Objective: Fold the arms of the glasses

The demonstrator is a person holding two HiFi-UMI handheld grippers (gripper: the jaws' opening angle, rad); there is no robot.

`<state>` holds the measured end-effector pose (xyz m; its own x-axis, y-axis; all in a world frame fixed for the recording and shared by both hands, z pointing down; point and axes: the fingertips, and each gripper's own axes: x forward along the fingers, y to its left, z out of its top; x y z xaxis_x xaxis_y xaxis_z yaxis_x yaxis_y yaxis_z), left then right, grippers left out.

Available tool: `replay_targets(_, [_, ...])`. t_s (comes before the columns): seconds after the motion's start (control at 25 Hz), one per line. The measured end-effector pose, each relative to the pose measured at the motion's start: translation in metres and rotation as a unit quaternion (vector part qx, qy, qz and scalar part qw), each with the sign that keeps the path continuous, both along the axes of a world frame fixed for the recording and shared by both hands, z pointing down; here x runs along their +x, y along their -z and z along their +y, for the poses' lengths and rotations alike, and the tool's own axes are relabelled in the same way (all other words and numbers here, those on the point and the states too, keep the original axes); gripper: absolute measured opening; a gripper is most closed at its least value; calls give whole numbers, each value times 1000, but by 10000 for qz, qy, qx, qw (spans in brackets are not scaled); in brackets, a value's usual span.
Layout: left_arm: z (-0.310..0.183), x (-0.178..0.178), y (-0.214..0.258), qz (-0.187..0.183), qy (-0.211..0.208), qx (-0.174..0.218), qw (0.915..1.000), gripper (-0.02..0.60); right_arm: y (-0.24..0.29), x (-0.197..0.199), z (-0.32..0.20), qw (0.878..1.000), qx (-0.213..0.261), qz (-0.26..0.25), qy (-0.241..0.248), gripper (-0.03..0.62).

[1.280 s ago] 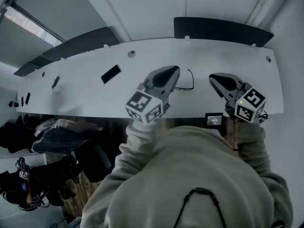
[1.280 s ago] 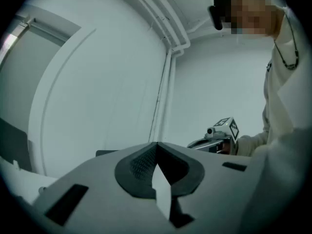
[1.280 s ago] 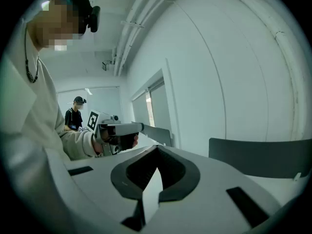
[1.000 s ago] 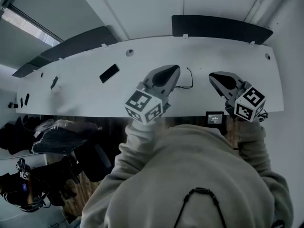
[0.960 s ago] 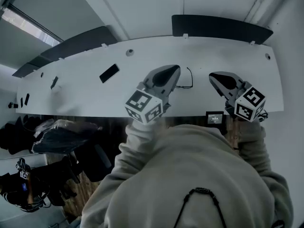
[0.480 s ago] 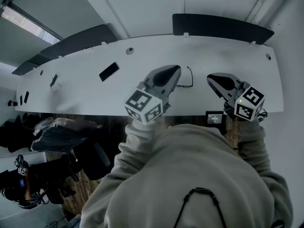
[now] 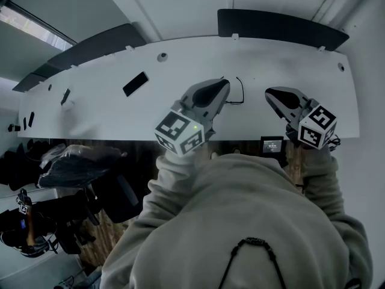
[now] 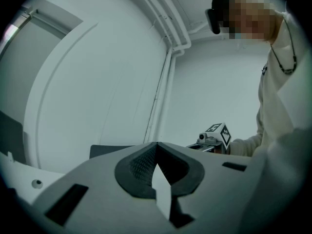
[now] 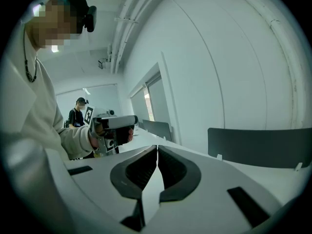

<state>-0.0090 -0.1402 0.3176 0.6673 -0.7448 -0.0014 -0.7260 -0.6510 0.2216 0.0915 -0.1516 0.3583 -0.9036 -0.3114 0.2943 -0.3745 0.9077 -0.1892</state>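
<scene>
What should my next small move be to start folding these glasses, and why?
Probably open the jaws of the left gripper: it and the right gripper are both shut and empty, while the glasses lie on the white table between them, one arm apparently sticking out.

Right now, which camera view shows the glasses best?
The head view: the glasses lie on the white table, beside the left tongs. Both gripper views show nothing of them, only their own shut jaws.

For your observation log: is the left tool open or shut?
Shut: the grey left tool shows its jaws meeting at the tips, with nothing between them.
</scene>
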Motion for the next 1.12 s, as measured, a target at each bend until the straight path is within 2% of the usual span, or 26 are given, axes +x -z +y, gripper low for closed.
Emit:
replay_targets(0.28, [0,-4,-15,226,166,-343,9990,5,-7,-4,-3,9998,-95,150,97,23])
replay_targets(0.56, [4,-16,-21,246,379,-365,9983,5,-19,-20,-5,9986,-90,361,382,23])
replay_targets(0.8, [12,-28,-37,360,655,-660,9950,5,-26,-31,-5,9968,-183,410,660,23])
replay_targets(1.12, [22,-45,-37,353,965,-702,9922,5,-37,-49,-14,9932,-153,573,1006,23])
